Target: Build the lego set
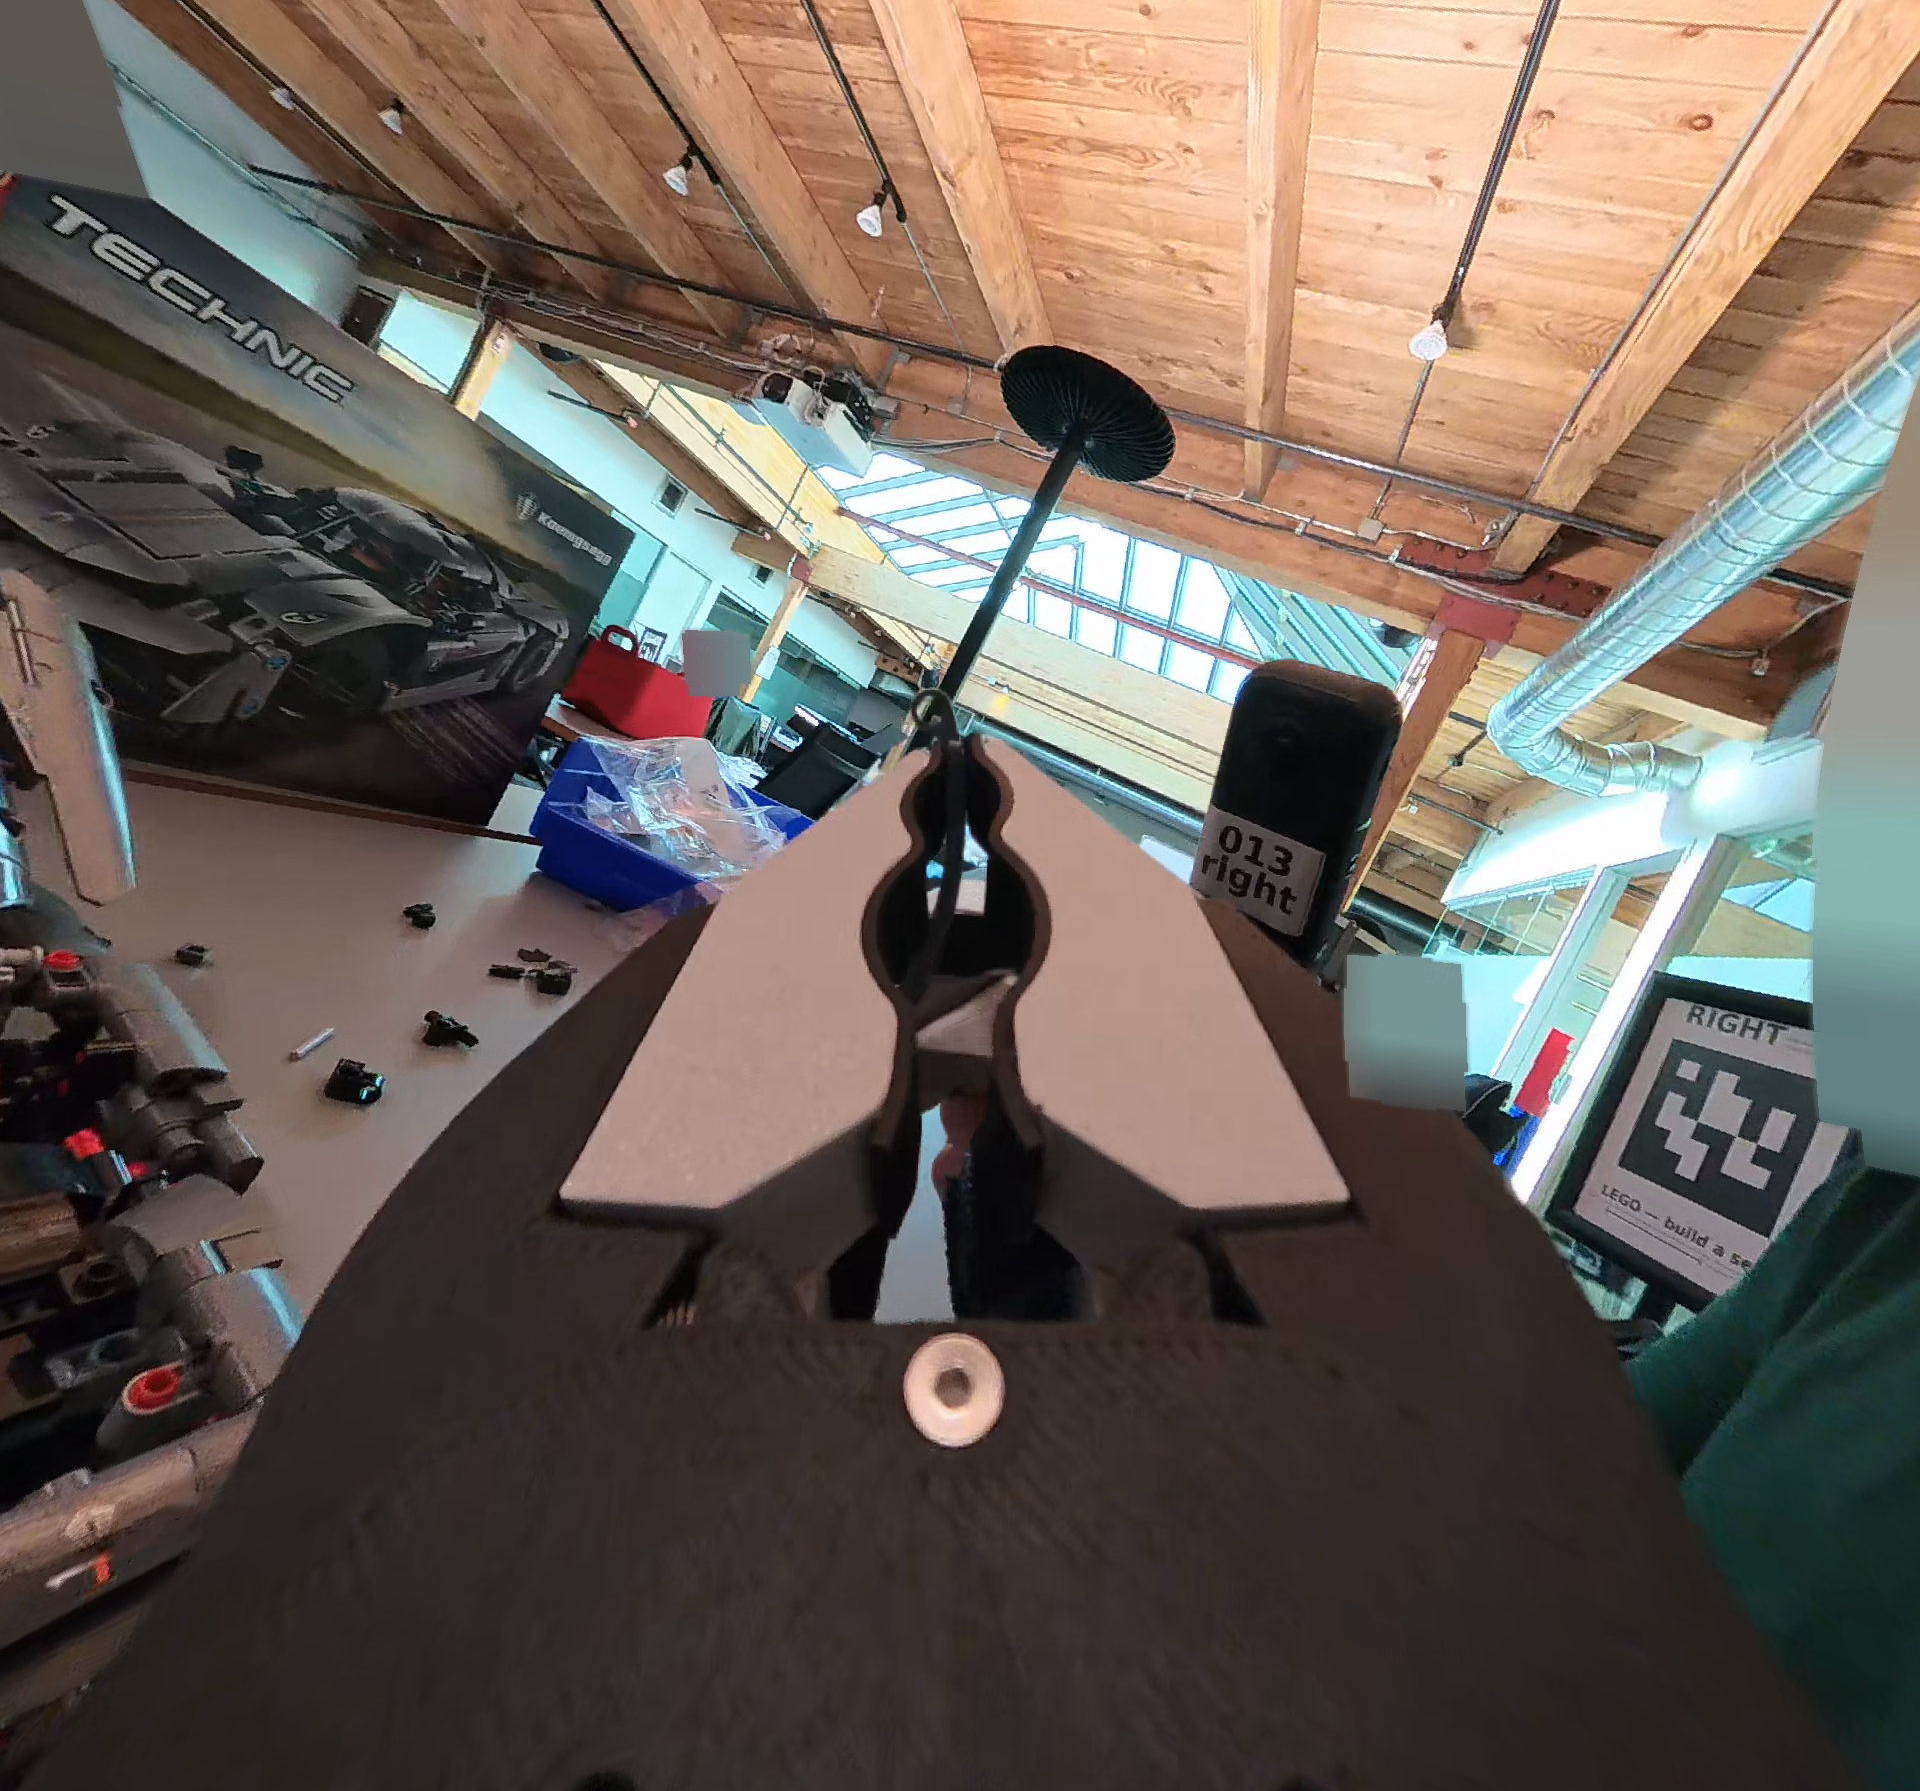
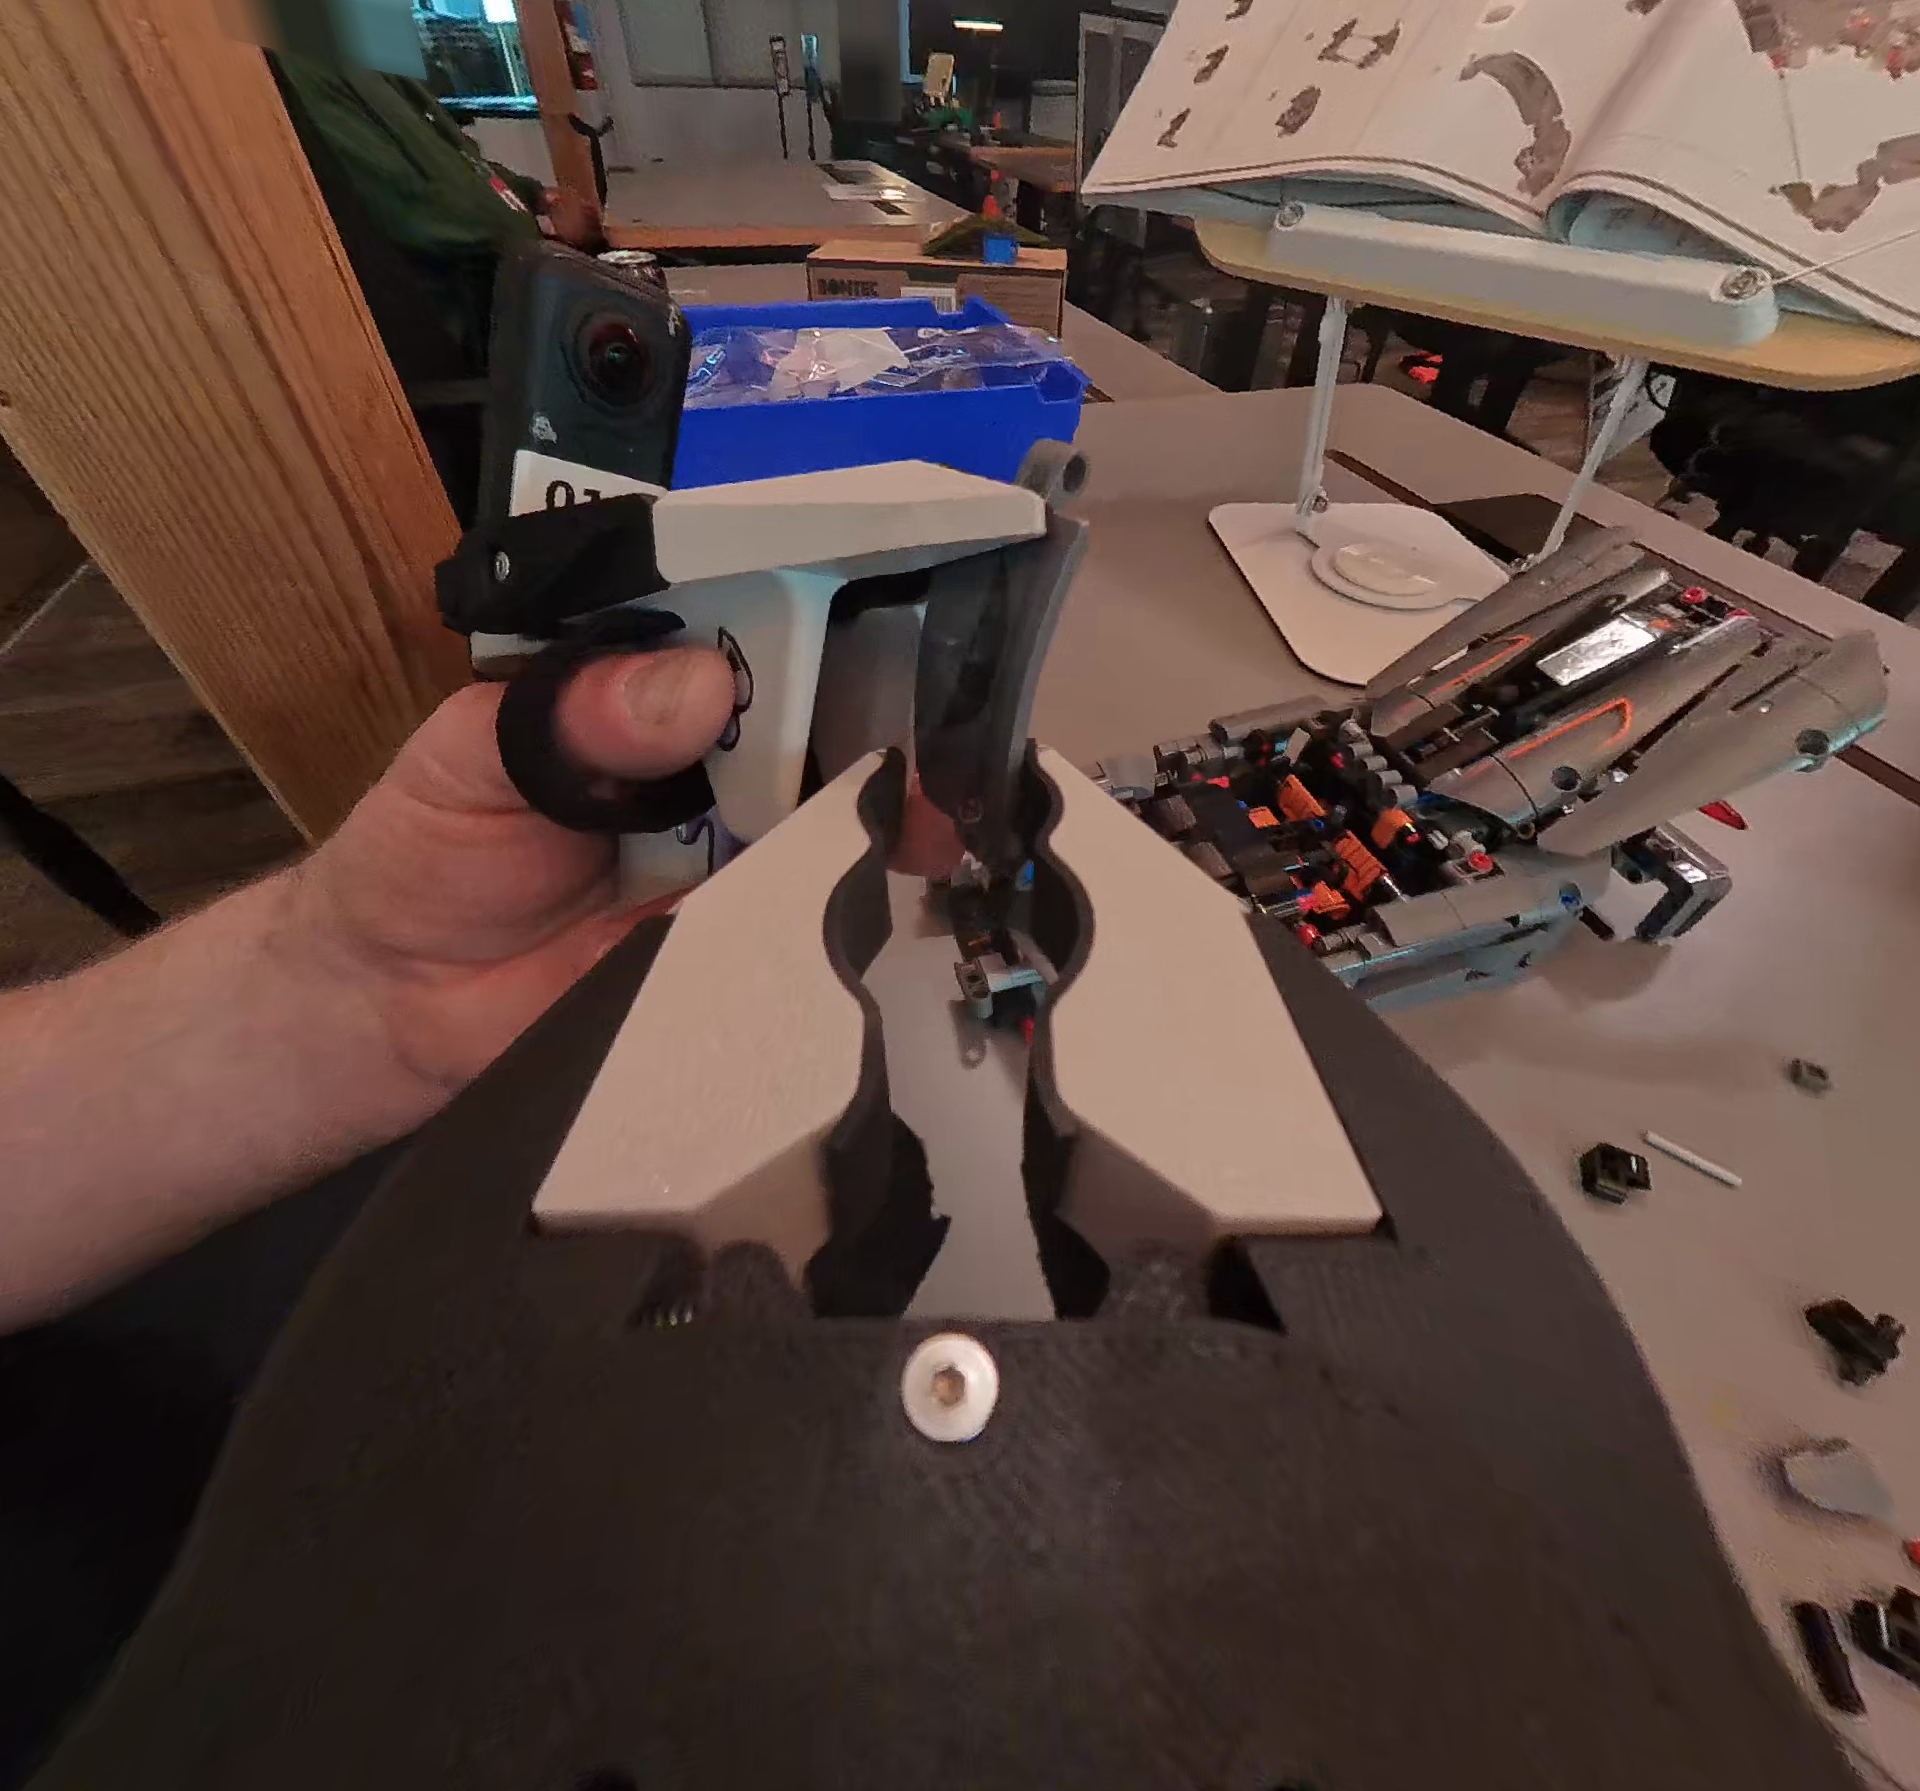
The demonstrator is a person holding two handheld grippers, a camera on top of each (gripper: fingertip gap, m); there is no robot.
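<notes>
A long curved dark-grey Lego panel (image 2: 987,681) hangs between both grippers above the table. My left gripper (image 1: 943,749) is shut on its upper end, and the panel shows edge-on as a thin dark strip (image 1: 940,858) between the fingers. In the right wrist view the left gripper (image 2: 1039,515) is side-on in a person's hand (image 2: 416,858), with a grey connector (image 2: 1055,474) poking past its tip. My right gripper (image 2: 966,770) is shut on the panel's lower end. The grey car model (image 2: 1507,785) lies on the table to the right, and it also shows in the left wrist view (image 1: 104,1170).
A small sub-assembly (image 2: 992,972) lies on the table under the right fingers. Loose black parts (image 2: 1616,1170) (image 1: 353,1081) and a white pin (image 2: 1688,1157) are scattered about. Blue bin (image 2: 883,391), set box (image 1: 260,546), booklet on a stand (image 2: 1558,27), wooden post (image 2: 156,287). The gap from one gripper's tips to the other's is roughly 5 centimetres. My right tips are roughly 20 centimetres from the grey car model (image 2: 1507,785).
</notes>
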